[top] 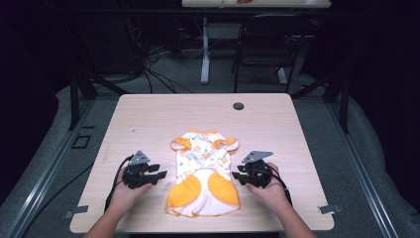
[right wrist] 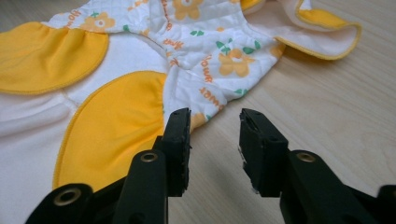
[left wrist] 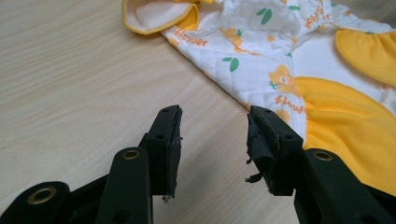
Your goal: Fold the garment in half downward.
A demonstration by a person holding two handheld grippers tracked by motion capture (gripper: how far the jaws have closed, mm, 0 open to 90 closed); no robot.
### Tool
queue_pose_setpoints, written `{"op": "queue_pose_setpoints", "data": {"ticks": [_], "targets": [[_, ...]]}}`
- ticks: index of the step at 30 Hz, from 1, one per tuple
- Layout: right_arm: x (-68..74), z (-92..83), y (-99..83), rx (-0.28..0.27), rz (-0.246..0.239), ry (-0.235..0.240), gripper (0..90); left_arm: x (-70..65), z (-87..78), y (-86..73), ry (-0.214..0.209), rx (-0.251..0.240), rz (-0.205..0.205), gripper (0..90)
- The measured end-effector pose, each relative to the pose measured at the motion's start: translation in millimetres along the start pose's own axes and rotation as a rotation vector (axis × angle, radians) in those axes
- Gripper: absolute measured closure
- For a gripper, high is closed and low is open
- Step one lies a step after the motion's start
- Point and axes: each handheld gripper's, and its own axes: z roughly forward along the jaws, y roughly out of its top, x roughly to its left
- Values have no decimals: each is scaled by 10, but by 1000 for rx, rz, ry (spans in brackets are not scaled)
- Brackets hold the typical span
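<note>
A small white quilted garment (top: 202, 173) with orange flowers and yellow-orange panels lies flat on the wooden table (top: 148, 119), its frilled end toward me. My left gripper (top: 157, 176) rests on the table just left of it, jaws open with only bare wood between them; in the left gripper view (left wrist: 214, 140) the garment's edge (left wrist: 261, 60) lies beyond the right jaw. My right gripper (top: 237, 176) sits at the garment's right side, open too. In the right gripper view (right wrist: 214, 140) its left jaw lies at the garment's hem (right wrist: 201, 88), and nothing is gripped.
A round dark grommet (top: 238, 106) is set in the table near its far edge. Behind the table stand a black chair (top: 267, 44) and a white desk leg (top: 205, 54) among floor cables. Metal brackets (top: 328, 209) mark the table's front corners.
</note>
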Motion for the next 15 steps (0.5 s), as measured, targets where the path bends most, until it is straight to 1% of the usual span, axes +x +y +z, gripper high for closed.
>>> {"op": "queue_pose_setpoints", "data": {"ticks": [3, 4, 5, 6, 7, 8, 9, 10, 11, 12, 13, 14, 15], "targets": [[-24, 27, 75, 10, -4, 12, 576, 2, 10, 82, 2, -10, 4, 528], [-38, 38, 138, 17, -3, 20, 562, 9, 24, 150, -8, -16, -2, 525], [-38, 38, 138, 17, -3, 20, 562, 9, 24, 150, -8, -16, -2, 521], [-38, 40, 175, 24, -8, 14, 558, 8, 37, 187, -12, -19, -3, 521], [-31, 39, 250, 37, -27, -8, 508, 13, 50, 219, -26, -27, 10, 504], [-31, 39, 250, 37, -27, -8, 508, 12, 70, 252, -37, -25, 19, 504], [-22, 40, 286, 33, -43, -42, 475, 9, 93, 287, -47, -15, 24, 503], [-25, 44, 351, 19, -71, -63, 469, 4, 136, 351, -37, 14, 34, 501], [-39, 49, 382, 22, -68, -54, 460, 0, 154, 383, -18, 27, 43, 499], [-54, 57, 411, 25, -56, -51, 443, -3, 171, 413, 6, 21, 61, 497], [-87, 70, 436, 36, -25, -29, 444, -2, 186, 434, 16, 19, 65, 490], [-111, 82, 453, 39, 3, -10, 451, 2, 207, 471, 24, 33, 44, 490], [-148, 97, 477, 39, 23, 10, 454, 13, 222, 502, 38, 50, 36, 489]]}}
